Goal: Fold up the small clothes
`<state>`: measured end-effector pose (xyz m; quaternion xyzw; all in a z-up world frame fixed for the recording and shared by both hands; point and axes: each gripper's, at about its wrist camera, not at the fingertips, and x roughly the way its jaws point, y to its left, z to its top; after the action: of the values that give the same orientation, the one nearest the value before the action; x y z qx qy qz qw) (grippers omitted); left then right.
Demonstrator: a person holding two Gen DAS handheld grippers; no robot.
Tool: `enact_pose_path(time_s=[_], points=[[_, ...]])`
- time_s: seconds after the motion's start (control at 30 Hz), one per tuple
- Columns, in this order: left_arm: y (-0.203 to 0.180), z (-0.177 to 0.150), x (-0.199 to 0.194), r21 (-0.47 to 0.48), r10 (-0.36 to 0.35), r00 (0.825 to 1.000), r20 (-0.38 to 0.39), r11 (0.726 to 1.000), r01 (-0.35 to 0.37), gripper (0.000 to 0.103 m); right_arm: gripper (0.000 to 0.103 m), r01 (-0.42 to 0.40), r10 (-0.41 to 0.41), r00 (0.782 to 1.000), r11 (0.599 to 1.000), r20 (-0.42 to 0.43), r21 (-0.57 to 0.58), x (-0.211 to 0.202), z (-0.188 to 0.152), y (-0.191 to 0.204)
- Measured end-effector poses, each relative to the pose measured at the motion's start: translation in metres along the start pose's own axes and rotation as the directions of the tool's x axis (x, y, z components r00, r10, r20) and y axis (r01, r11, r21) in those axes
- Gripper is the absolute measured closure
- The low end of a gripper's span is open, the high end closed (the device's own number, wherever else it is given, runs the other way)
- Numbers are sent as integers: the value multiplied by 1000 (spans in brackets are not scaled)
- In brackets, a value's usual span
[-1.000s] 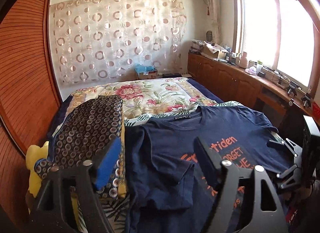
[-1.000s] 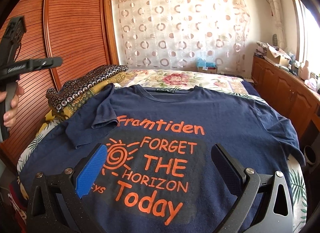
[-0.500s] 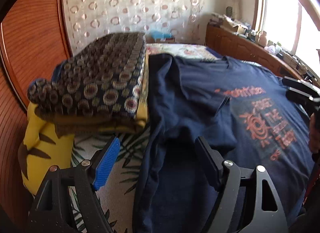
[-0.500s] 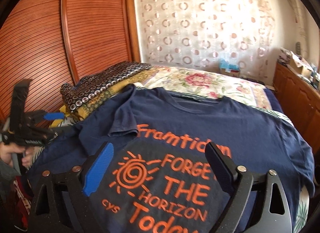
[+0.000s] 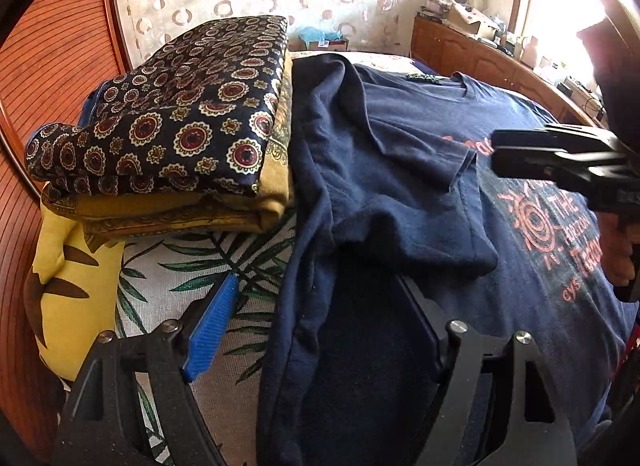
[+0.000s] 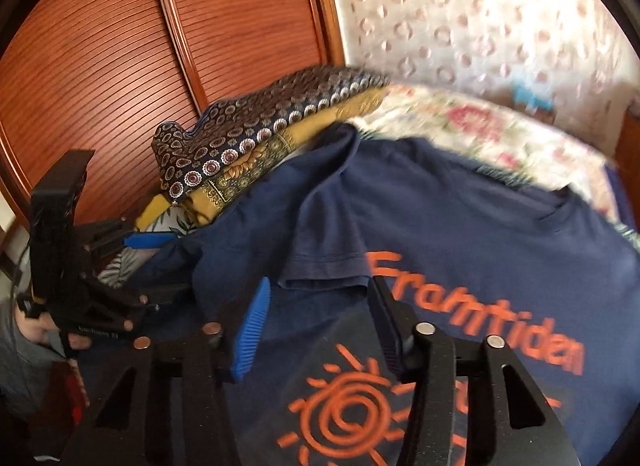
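On your far left a folded stack of patterned navy and mustard cloths (image 5: 180,137) sits on the leaf-print bedspread (image 5: 240,258), with the side edge of the navy blue cotton T-shirt with orange lettering (image 5: 400,185) lying just beside it. Your left gripper (image 5: 316,330) hangs low over that long side edge, wide open and holding nothing; the blue pad is out over the bedspread, the black finger over the shirt body, so the edge runs straight away from you between them. The short sleeve (image 5: 420,201) already lies folded in across the chest, just ahead. Further right, your right gripper (image 6: 320,326) is open too and empty, hovering over the sleeve's hem (image 6: 324,272) beside the orange sun print (image 6: 344,414). The shirt's long axis runs collar to hem; your left gripper looks the nearer one for that side edge, so the pinch likely falls to it
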<state>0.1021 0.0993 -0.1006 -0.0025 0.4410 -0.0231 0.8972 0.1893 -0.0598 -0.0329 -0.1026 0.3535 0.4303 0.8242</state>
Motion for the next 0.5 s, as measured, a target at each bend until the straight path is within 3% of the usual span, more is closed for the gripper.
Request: enact_pose_path(time_s=[0.33,0.43,0.47,0.5], points=[[2,2,1,-1,-1,1000,2,1000,1,22,56,-2,-4,998,996,-70,-94,41,19,17],[1,1,0,-1,-1,1000,2,1000,1,21,64,40,-54,993,990,-104,-136,56,20,22],[2,2,1,-1,-2,1000,3,1000,2,21,69,43,-59,993,989,-107,-140,58,22,22],[2,2,1,-1,-2,1000,3,1000,2,21,81,55,-70,992,989,-107,-138,60,22,20]])
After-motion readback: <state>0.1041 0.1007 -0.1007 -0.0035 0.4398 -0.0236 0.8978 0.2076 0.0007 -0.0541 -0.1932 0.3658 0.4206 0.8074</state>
